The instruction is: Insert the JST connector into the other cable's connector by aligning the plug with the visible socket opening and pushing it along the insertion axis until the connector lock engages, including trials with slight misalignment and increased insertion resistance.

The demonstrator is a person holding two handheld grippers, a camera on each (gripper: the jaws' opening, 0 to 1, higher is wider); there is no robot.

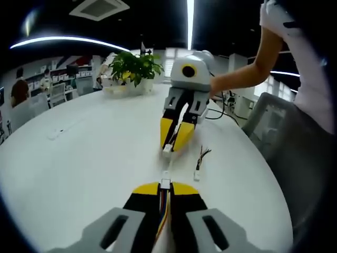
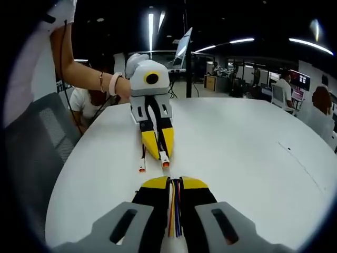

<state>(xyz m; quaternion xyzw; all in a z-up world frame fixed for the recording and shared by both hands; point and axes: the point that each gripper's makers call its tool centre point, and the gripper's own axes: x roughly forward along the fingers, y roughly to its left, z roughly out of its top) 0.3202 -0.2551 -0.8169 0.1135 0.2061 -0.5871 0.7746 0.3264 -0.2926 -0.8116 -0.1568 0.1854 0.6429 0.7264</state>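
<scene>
My left gripper [image 1: 165, 185] is shut on a bundle of coloured wires [image 1: 164, 211], and a small white JST connector [image 1: 165, 183] sticks out past its yellow tips. Facing it across a short gap of table, my right gripper [image 1: 171, 146] is shut on another white connector [image 1: 167, 148]. In the right gripper view, my right gripper [image 2: 172, 181] clamps coloured wires [image 2: 174, 211]. The left gripper [image 2: 159, 155] points back at it with its connector [image 2: 164, 158] at the tips. The two connectors are apart and roughly in line.
A loose spare cable [image 1: 199, 163] [image 2: 142, 161] lies on the white round table [image 1: 79, 158] beside the grippers. A potted plant [image 1: 134, 67] stands at the far edge. A grey chair [image 1: 268, 121] and a person's arm [image 1: 247, 68] are at the table's side.
</scene>
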